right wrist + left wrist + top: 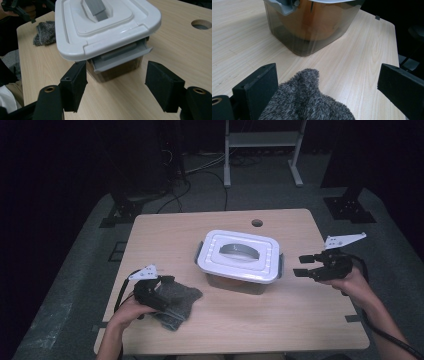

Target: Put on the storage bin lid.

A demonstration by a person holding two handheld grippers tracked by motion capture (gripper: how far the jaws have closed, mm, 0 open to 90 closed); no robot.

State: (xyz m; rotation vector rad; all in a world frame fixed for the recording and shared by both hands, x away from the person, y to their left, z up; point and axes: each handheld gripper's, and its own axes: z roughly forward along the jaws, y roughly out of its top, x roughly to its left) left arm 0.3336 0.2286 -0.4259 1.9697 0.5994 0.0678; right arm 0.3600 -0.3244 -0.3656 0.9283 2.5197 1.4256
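Note:
A clear plastic box with a white lid (pixel 240 255) and a grey handle stands mid-table. Its grey side latch (pixel 122 56) faces my right gripper (pixel 116 70), which is open and stops a little short of it. In the high view the right gripper (pixel 301 265) hovers near the table's right edge. A grey fuzzy cloth (pixel 182 297) lies crumpled at the front left. My left gripper (pixel 167 290) is over it, open, with the cloth (pixel 307 102) bulging up between the wide-set jaws. The box (pixel 312 27) sits beyond it, with something orange-brown inside.
The wooden table (pixel 280 315) has a round hole (pixel 257 223) near its far edge. Beyond the table are a metal stand (pixel 260 140), dark frame bases and cables on the floor. Bare tabletop lies in front of the box.

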